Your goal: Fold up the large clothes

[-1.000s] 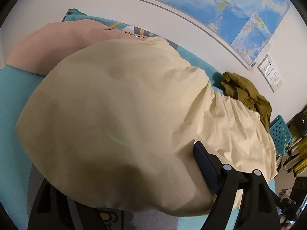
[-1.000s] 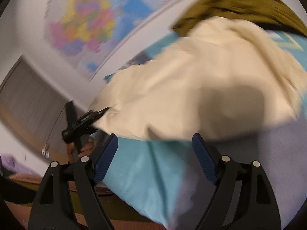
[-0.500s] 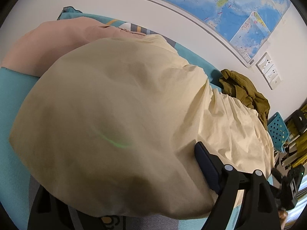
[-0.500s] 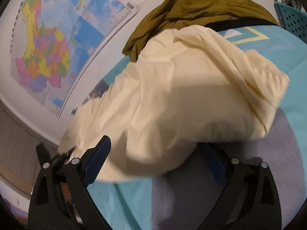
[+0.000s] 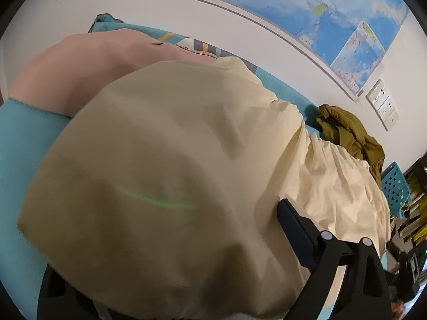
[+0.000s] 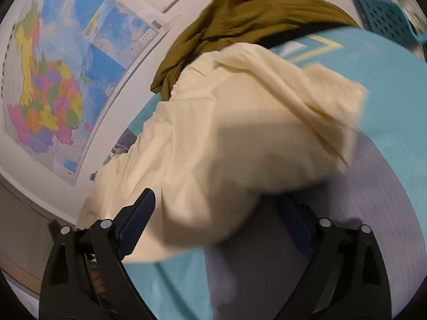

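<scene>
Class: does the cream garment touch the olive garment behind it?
Touching. In the right wrist view the cream garment overlaps the olive garment's lower edge, no gap.

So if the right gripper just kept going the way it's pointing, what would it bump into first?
Most likely the cream garment. Its cloth already lies between the open jaws of the right gripper, on the blue cover. The olive garment lies farther on.

Large cream garment (image 5: 165, 160), rumpled, heaped on teal surface (image 5: 24, 138)
</scene>
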